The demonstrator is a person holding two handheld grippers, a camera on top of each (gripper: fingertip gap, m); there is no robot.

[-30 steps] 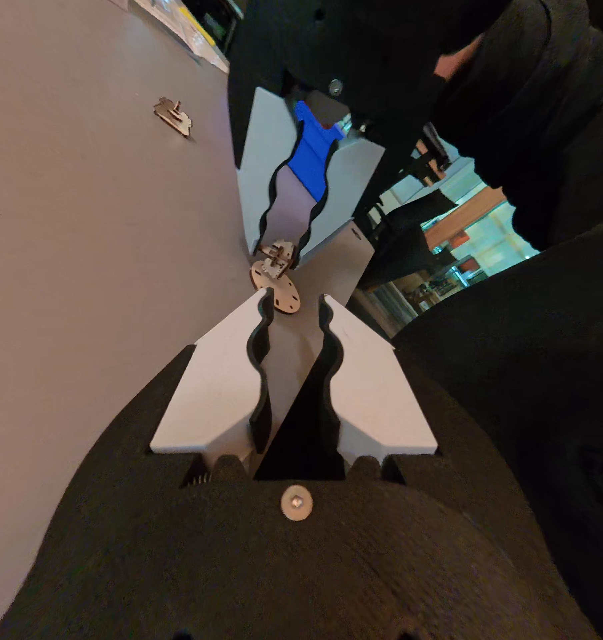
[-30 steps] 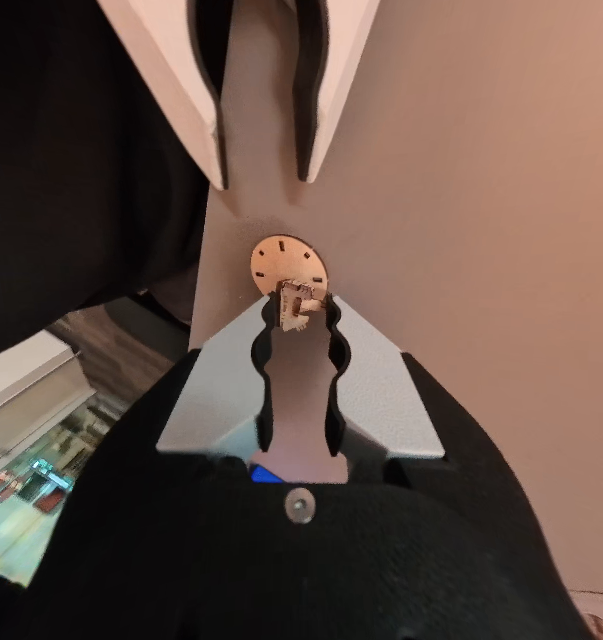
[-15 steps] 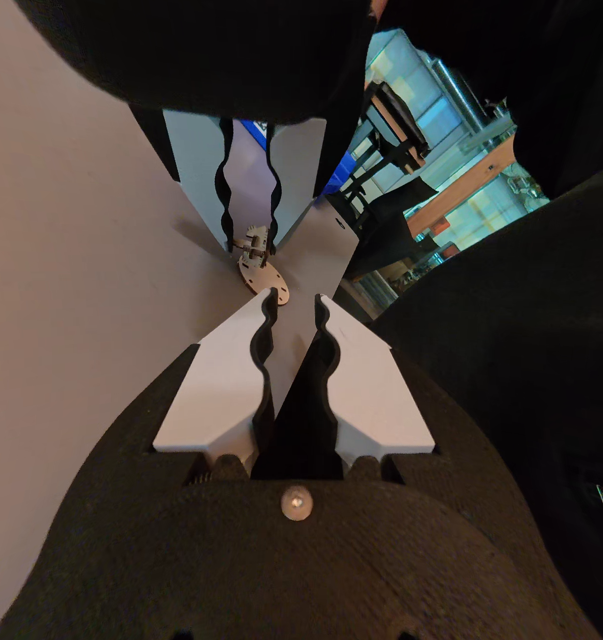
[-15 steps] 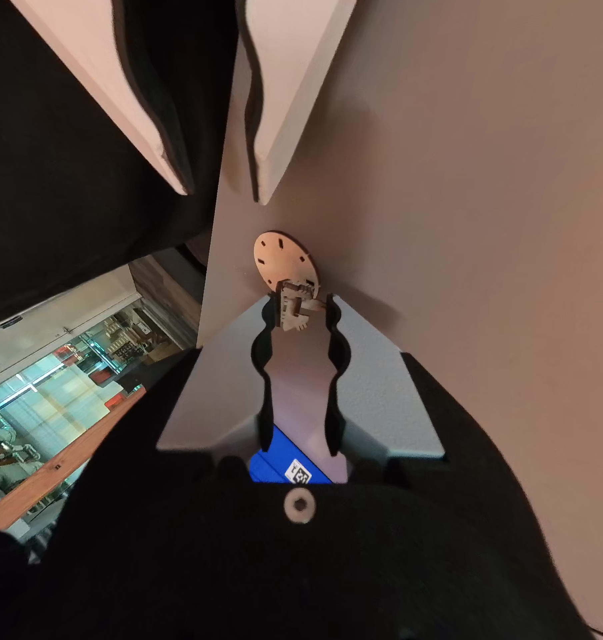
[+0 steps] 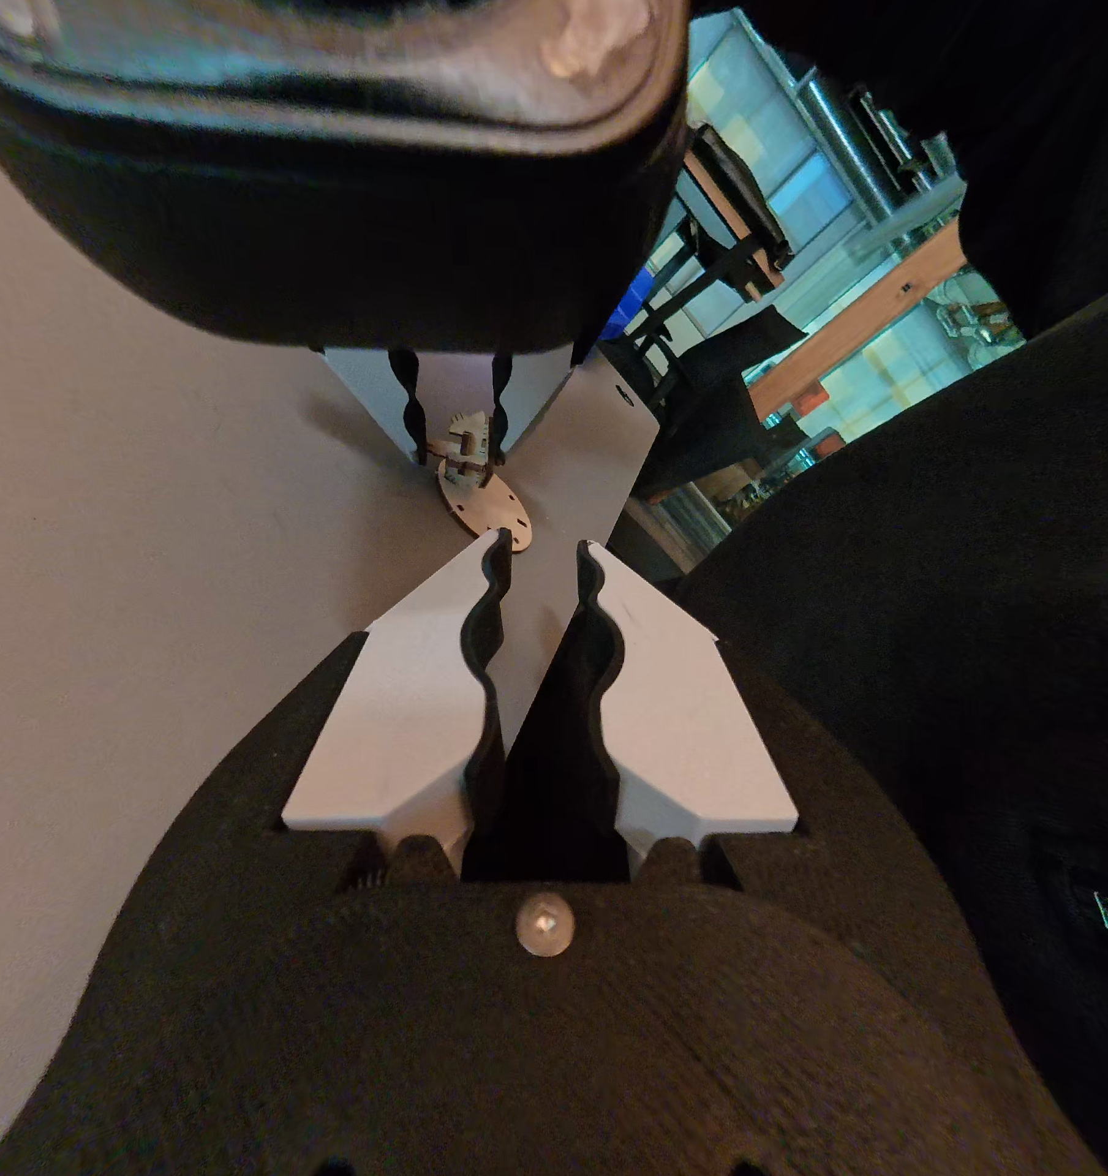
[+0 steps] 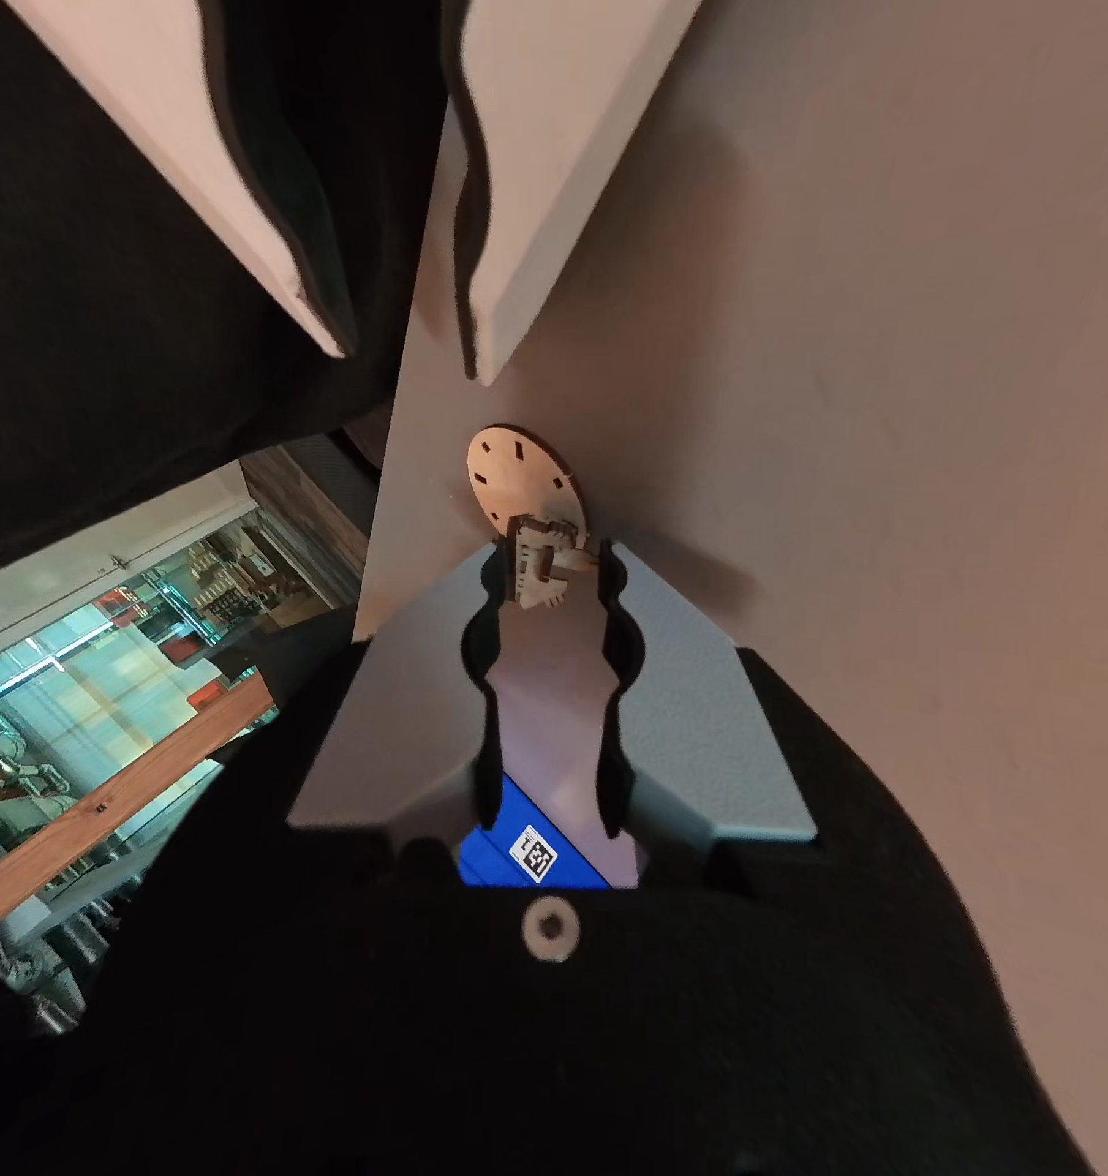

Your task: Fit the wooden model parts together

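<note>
Small notched wooden assembly clamped between right gripper pads, seated at edge of slotted wooden disc, disc laid flat near grey table edge, left gripper held apart and bare, one fingertip at disc rim.

Round wooden disc w/ small slots around its rim lies flat on grey table, near the table's corner. Small notched wooden assembly, several interlocked flat bits, stands at disc's edge, pinched between right gripper pads. Left gripper tips just beside disc's opposite rim, bare.
</note>
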